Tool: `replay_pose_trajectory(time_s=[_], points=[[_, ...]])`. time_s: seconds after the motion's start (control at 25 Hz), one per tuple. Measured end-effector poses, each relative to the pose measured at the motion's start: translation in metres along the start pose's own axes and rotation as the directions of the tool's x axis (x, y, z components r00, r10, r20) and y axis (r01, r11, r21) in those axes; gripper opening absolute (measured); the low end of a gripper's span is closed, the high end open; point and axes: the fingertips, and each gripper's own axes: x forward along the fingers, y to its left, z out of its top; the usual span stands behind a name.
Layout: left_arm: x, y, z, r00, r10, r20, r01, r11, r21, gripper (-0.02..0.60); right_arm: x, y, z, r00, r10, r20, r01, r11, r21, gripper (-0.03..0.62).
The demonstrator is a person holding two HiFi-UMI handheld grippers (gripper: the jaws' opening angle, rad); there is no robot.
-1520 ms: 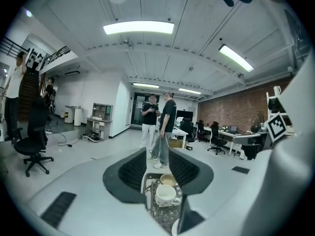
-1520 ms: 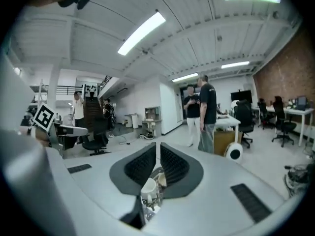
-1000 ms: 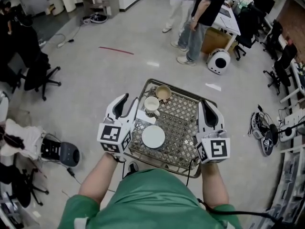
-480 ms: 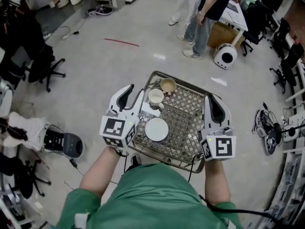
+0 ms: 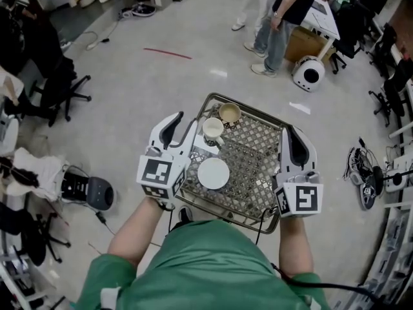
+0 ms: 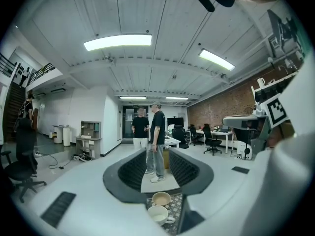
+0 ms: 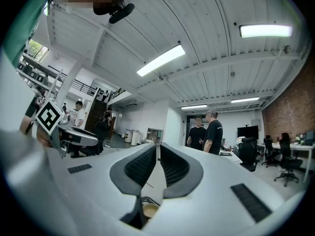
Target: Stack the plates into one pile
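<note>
- Pale, glossy floor (image 5: 142, 89) all around; black office chairs (image 5: 64, 86) stand at the left and two people (image 5: 274, 18) stand beyond the tray.
- Rectangular wire-mesh tray (image 5: 248, 173) — open lattice with a raised metal rim — sits between the two grippers.
- Left gripper (image 5: 173, 124) is beside the tray's left rim, its ribbed black pads (image 6: 133, 170) standing apart with nothing pinched.
- Right gripper (image 5: 292, 134) is at the right rim, its pads (image 7: 174, 166) drawn to a narrow slit, empty.
- White round plate (image 5: 213, 173), smooth, lies flat on the mesh near the left gripper.
- White handled cup (image 5: 213, 129) stands just beyond the plate; a tan-lined cup (image 5: 229, 113) is just beside it at the far rim.
</note>
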Motion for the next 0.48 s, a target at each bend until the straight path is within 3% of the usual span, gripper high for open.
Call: replay_pose_trajectory(time_s=[0.48], points=[[0.0035, -0.0069, -0.0025, 1.0, 0.008, -0.017, -0.007, 1.0, 0.029, 0.152, -0.002, -0.0048, 0.0019, 1.0, 0.016, 0.014, -0.016, 1.0, 0.009, 0.044]])
